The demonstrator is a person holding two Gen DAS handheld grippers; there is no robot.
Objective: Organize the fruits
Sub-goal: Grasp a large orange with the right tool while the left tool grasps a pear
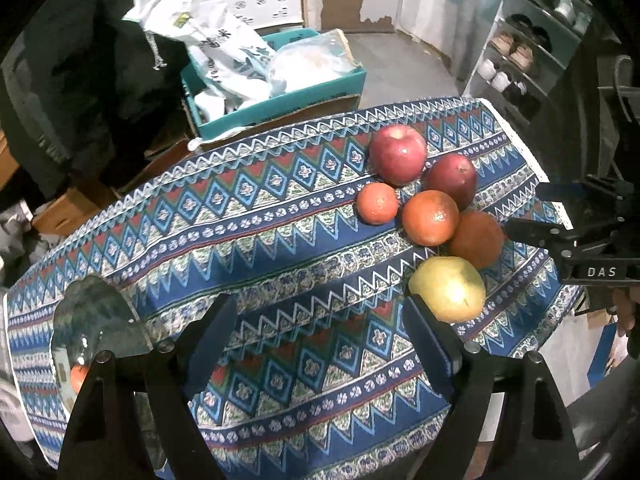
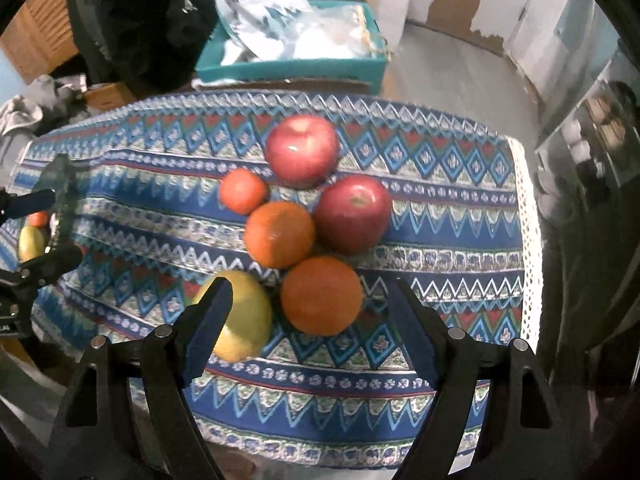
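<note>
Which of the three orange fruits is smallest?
The small orange tangerine at the pile's left edge, beside the far red apple. The two big round oranges nearer the camera are clearly larger.

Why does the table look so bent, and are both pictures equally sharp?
Left wrist view: the fisheye lens bows the patterned tablecloth and darkens the corners; fruit stays crisp, with glare on the yellow fruit. Right wrist view: same bowing, softer overall, the teal box behind smeared, a highlight on the far apple.
</note>
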